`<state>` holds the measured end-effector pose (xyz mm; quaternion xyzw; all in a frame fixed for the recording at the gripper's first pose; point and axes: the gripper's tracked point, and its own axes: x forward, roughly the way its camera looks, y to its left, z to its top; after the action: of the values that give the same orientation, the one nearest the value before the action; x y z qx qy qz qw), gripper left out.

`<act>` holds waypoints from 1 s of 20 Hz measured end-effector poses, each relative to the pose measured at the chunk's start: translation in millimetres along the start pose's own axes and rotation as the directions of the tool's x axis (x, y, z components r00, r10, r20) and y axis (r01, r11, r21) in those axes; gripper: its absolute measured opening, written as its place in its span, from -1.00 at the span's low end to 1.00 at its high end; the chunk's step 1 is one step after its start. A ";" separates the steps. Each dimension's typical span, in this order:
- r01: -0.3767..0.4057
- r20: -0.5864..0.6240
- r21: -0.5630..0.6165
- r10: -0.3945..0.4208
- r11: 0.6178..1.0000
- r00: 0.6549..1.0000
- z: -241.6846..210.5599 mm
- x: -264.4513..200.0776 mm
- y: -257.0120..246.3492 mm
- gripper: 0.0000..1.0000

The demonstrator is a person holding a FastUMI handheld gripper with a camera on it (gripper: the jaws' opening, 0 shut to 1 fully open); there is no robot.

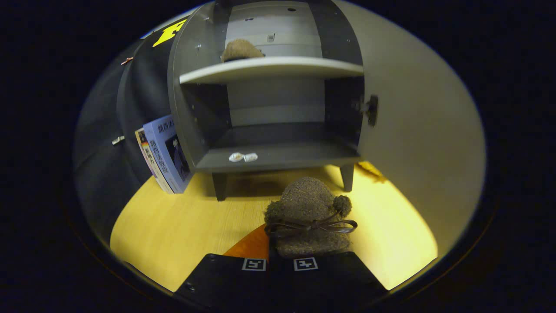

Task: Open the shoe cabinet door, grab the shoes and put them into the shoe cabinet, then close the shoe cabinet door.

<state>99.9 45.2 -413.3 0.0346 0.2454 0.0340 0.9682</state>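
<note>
Two fingers of the gripper (pixel 280 264) pinch a brown fuzzy shoe (pixel 309 217) between them. Beyond them the shoe cabinet (pixel 269 69) stands open, door (pixel 417 130) swung wide, second shoe (pixel 240 50) on upper shelf.

Brown fuzzy boot (pixel 309 217) with a tied lace stands upright, at 12 o'clock off the fingers. Beyond it, the grey shoe cabinet (pixel 269 108) has its door (pixel 417 143) swung open at 2 o'clock, second boot (pixel 240 50) on its upper shelf (pixel 271 68).
</note>
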 end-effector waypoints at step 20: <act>0.012 0.151 -0.025 -0.008 1.000 0.989 359.7 84.2 -4.7 -0.83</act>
<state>345.8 29.5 -138.0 0.0233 0.1714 0.0295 0.9845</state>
